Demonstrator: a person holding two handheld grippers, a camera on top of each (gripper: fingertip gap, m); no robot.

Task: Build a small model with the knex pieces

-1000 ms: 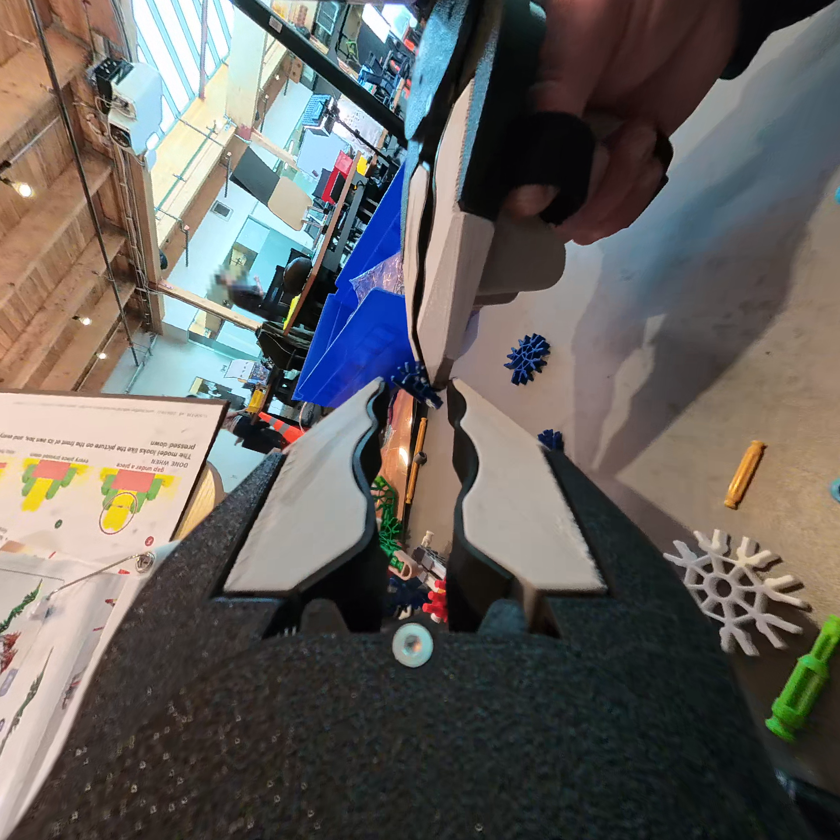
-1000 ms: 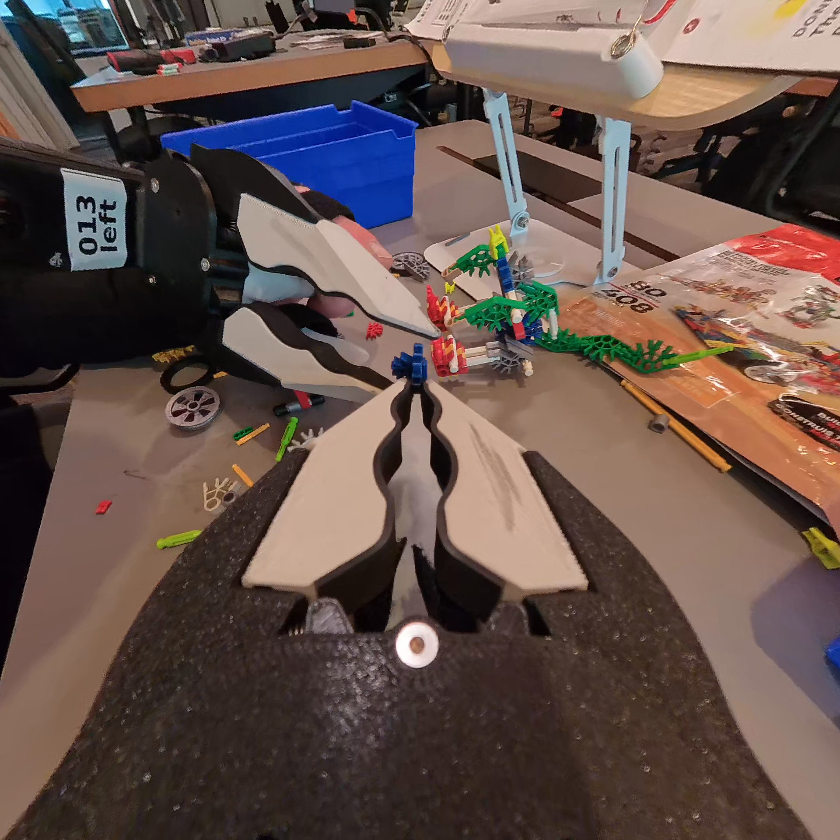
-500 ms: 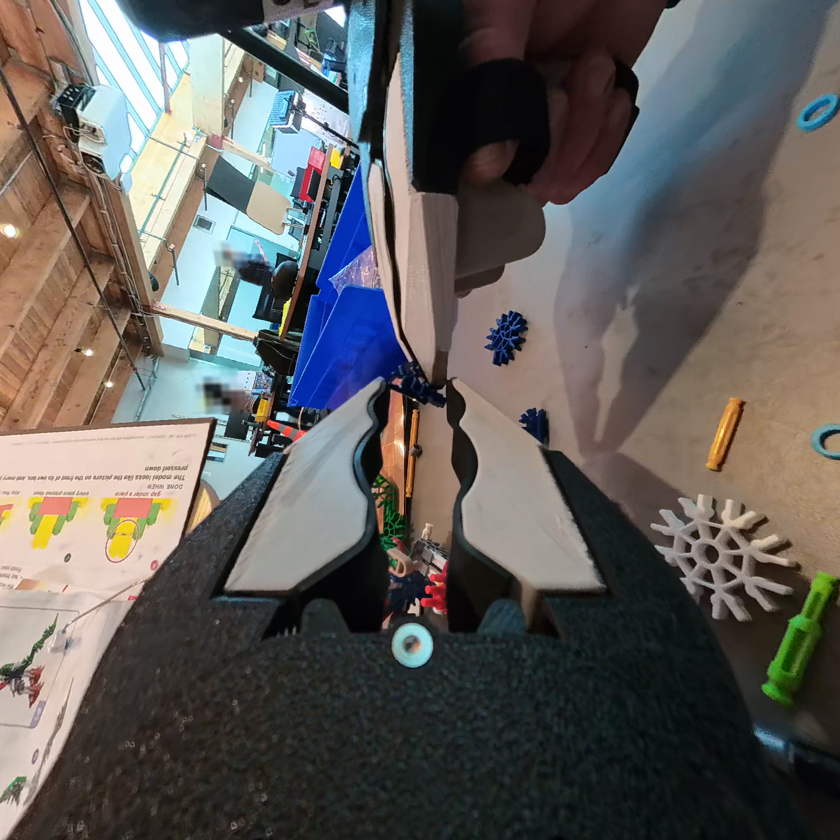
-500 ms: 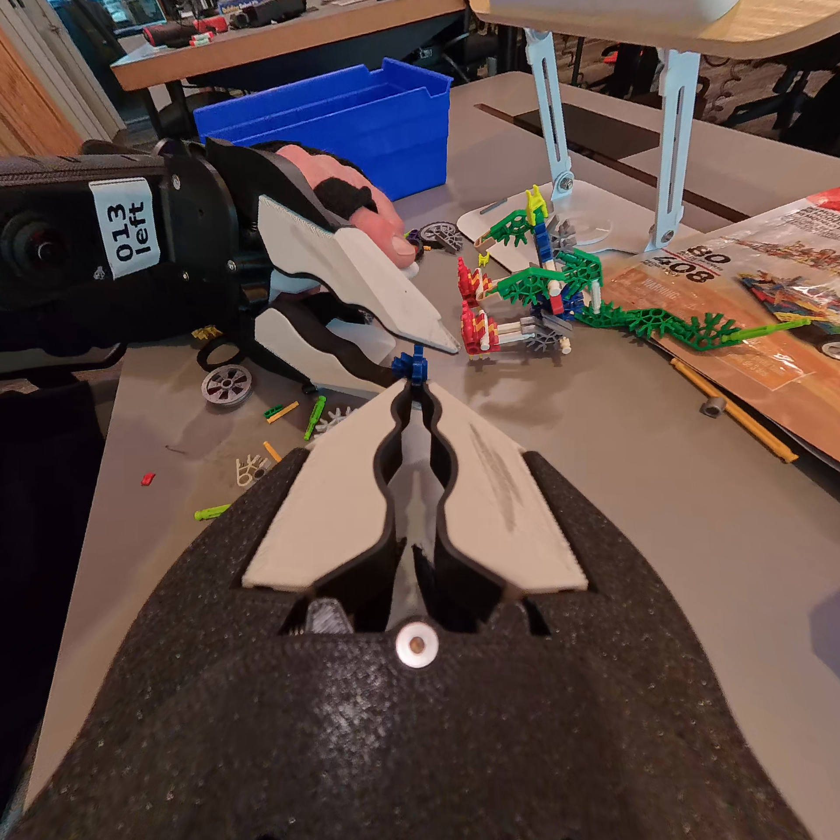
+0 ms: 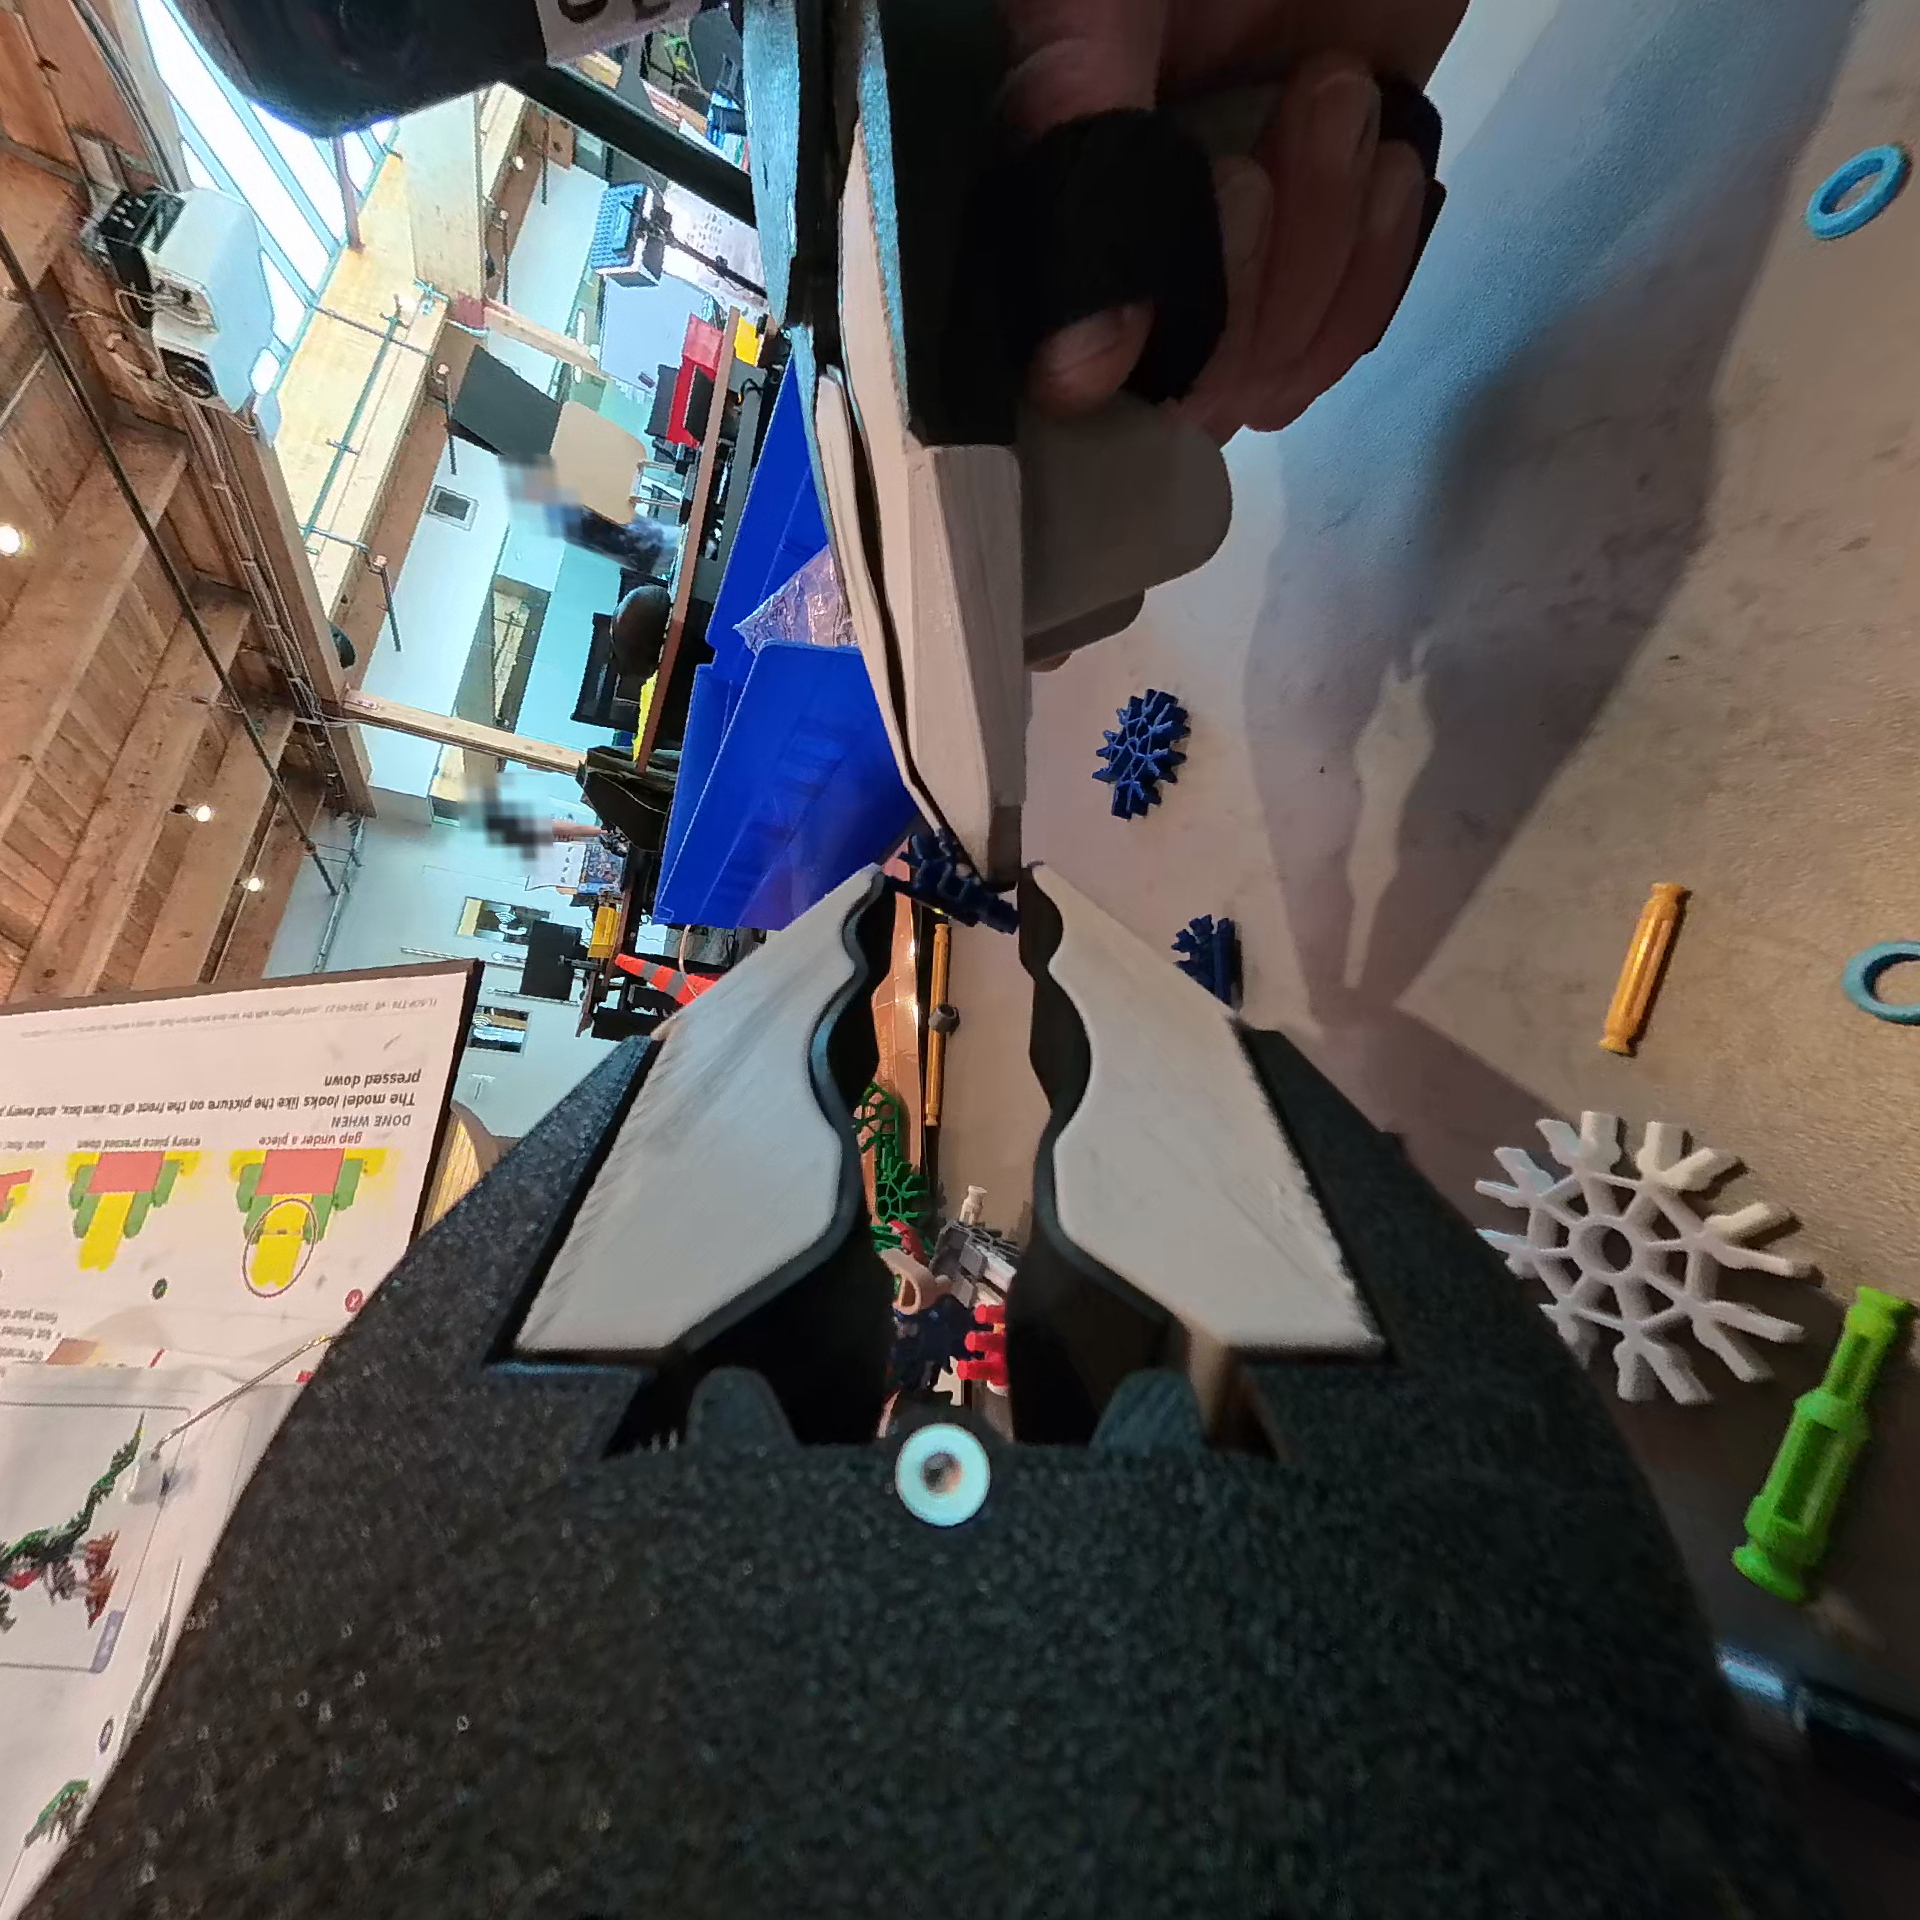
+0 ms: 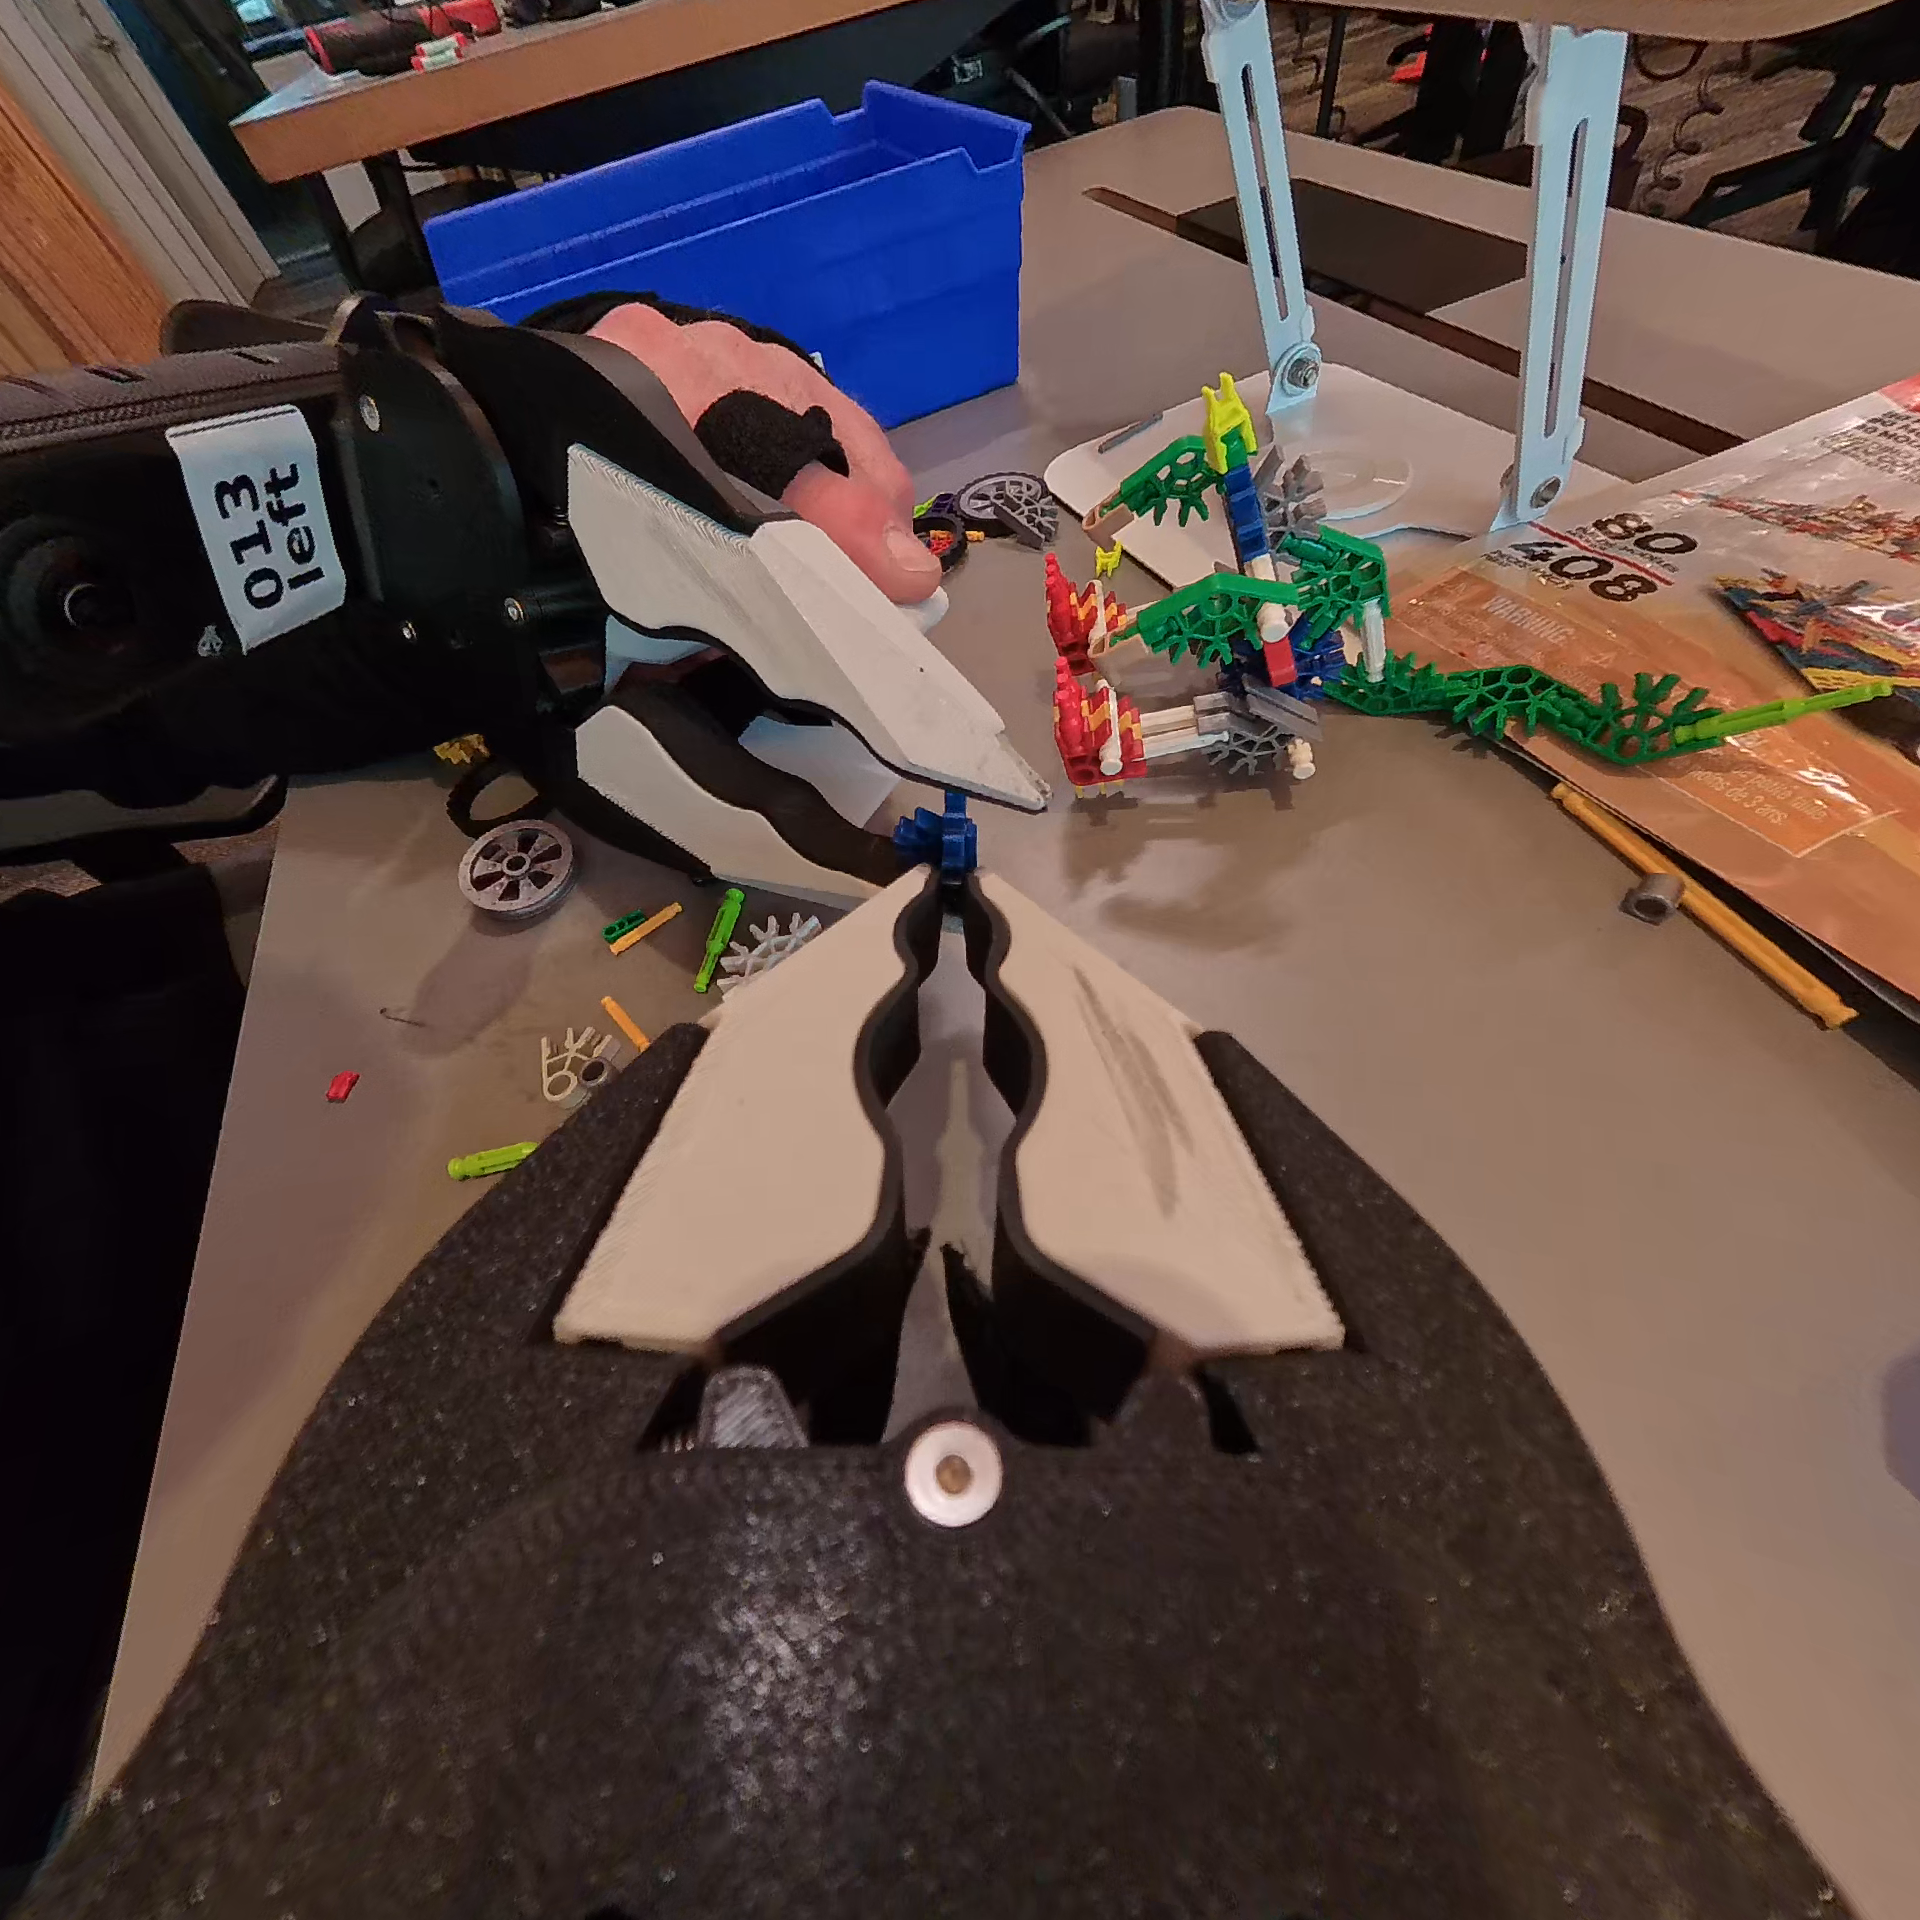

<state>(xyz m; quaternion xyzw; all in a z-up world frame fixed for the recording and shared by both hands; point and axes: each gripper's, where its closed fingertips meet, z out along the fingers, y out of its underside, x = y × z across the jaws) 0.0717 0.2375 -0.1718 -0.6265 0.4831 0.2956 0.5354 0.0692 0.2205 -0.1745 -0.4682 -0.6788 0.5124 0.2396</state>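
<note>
Fingertips of our right gripper (image 6: 951, 883) are pinched closed on a small blue connector piece (image 6: 938, 834), which sticks up just past the tips, above the grey table (image 6: 1455, 1143). Our left gripper (image 6: 935, 800) comes in from the side with its fingers spread apart, one above and one below the blue piece; the upper tip is just beside it, and we cannot tell whether it touches. In the left wrist view the same piece (image 5: 951, 883) sits between our parted left fingertips (image 5: 951, 883), with the right gripper (image 5: 987, 821) reaching down to it from above.

Beyond the piece stands a colourful toy model (image 6: 1226, 634) of green, red, blue and white parts. A blue bin (image 6: 748, 249) is farther back. Loose parts lie near our left gripper: a white snowflake connector (image 5: 1631, 1247), a green rod (image 5: 1829, 1444), an orange rod (image 5: 1642, 966) and a grey wheel (image 6: 516, 865).
</note>
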